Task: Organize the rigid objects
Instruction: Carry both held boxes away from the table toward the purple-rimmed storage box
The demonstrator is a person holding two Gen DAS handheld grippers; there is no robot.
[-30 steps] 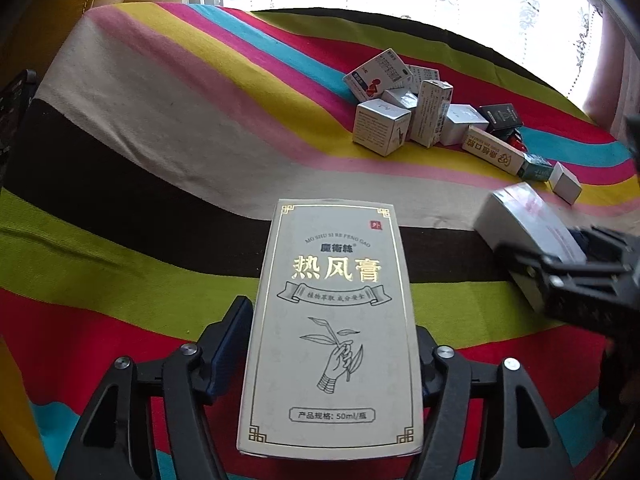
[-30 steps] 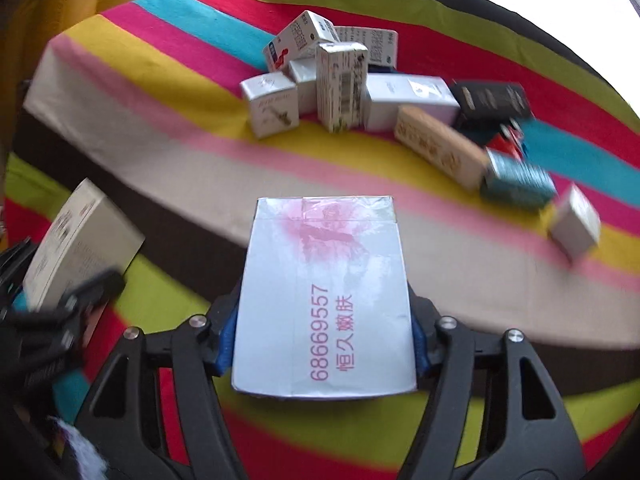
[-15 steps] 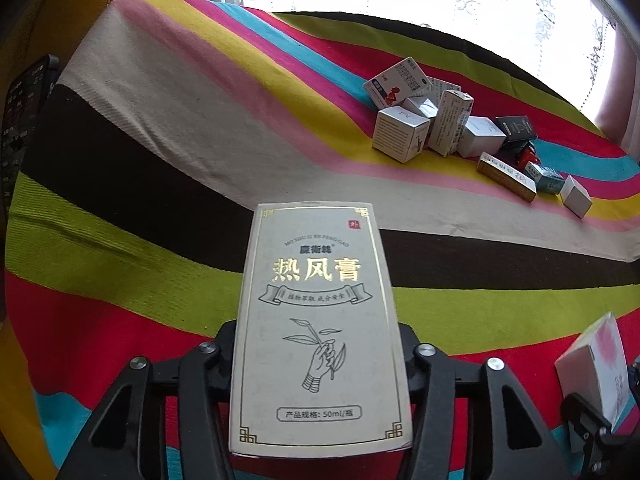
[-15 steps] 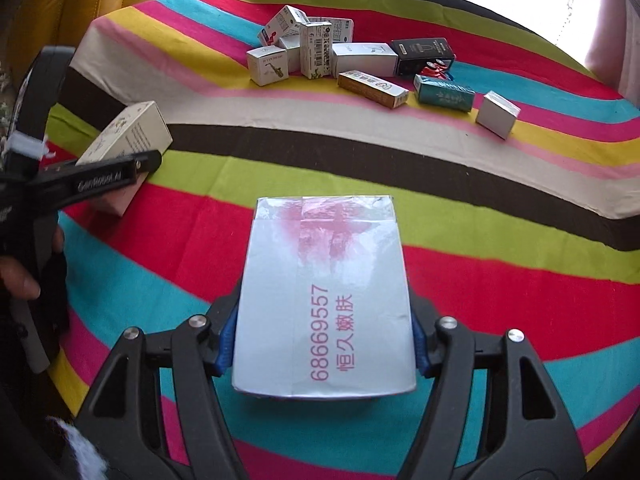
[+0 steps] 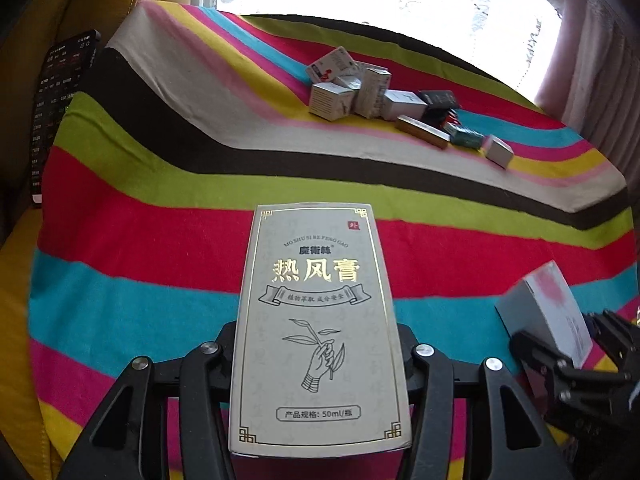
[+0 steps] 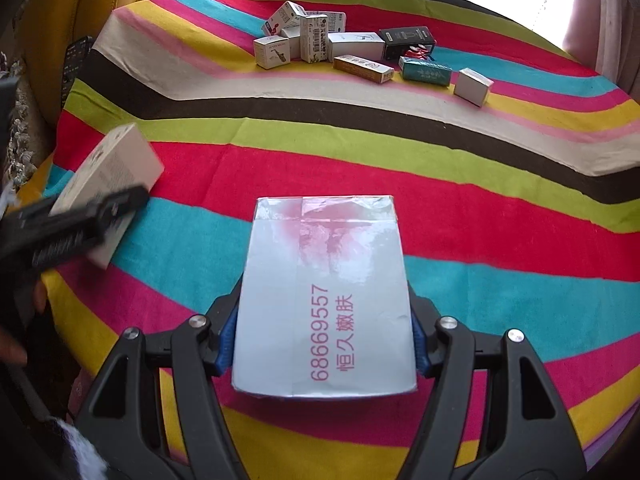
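Fingers [image 5: 224, 344] clamp the beige box [image 5: 320, 320]; silver box [image 6: 324, 300] likewise gripped.

Cluster of small boxes [image 6: 320, 40] sits at far side of the tablecloth [image 6: 480, 208]. One box [image 6: 473, 86] lies apart, right of cluster. Remote [image 5: 60, 112], probably, lies off the cloth's left edge.
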